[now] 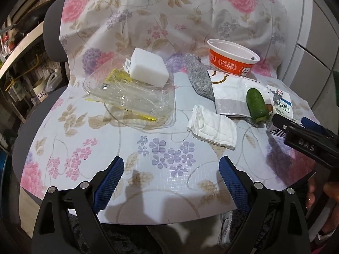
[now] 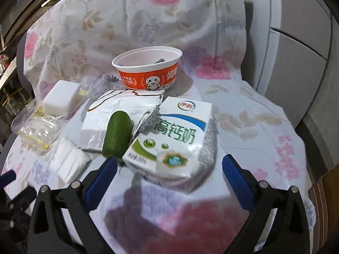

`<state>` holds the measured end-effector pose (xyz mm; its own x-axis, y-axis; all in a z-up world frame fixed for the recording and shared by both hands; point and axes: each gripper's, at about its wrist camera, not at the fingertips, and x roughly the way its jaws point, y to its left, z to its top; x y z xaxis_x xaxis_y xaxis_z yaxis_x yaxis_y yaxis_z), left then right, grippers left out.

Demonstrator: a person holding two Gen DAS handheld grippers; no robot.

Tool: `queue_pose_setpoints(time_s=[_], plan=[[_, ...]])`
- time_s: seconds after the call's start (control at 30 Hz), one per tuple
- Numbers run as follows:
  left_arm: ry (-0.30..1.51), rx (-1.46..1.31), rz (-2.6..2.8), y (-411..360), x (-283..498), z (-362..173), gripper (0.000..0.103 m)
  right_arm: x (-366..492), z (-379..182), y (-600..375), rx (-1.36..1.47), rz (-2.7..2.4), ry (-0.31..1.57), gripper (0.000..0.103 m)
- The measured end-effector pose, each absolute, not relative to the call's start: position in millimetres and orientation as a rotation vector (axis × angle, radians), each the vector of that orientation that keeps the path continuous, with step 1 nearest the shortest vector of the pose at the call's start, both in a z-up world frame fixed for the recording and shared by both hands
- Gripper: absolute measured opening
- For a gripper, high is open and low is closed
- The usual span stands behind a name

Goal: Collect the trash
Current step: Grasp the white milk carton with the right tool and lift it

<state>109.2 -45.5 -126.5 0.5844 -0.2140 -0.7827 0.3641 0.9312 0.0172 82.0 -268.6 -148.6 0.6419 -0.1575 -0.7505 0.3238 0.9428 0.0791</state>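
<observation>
Milk carton (image 2: pixel 173 135) flat, long axis toward orange bowl (image 2: pixel 148 69). Right gripper (image 2: pixel 169 169) spread wide, empty; left gripper (image 1: pixel 171 169) likewise released.

On the cloth-covered chair seat (image 2: pixel 243 110) we find the milk carton (image 2: pixel 175 139) nearest the right tongs (image 2: pixel 169 175), the cucumber piece (image 2: pixel 117 135) touching its left side — both lying partly on a flat pouch (image 2: pixel 118 108). Behind stands the bowl (image 2: pixel 148 69); further left lie the folded napkin (image 2: pixel 70 160) and plastic tray (image 2: pixel 36 127) — a block (image 2: pixel 60 97) on it.
</observation>
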Motion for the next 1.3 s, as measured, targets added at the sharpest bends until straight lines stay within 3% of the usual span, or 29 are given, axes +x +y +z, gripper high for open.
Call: queue_pose_setpoints(time_s=[0.3,0.63,0.67,0.73,0.83,1.3], plan=[[0.892,0.197,-0.373,-55,106,-131,0.091,65,-144,-286,0.182,-0.321,0.847,0.092],[0.89,0.211,-0.374,-66,102,-132,0.091,84,-157,-295,0.24,-0.274,0.855,0.095],[0.89,0.212,-0.375,-68,102,-132,0.091,82,-156,-296,0.24,-0.28,0.851,0.094],[0.887,0.217,-0.381,-71,101,-132,0.091,79,-154,-298,0.237,-0.291,0.854,0.081],[0.883,0.225,-0.398,-78,98,-131,0.091,68,-147,-300,0.222,-0.283,0.85,0.077],[0.847,0.266,-0.53,-132,81,-129,0.091,35,-136,-319,0.194,-0.244,0.845,0.074]])
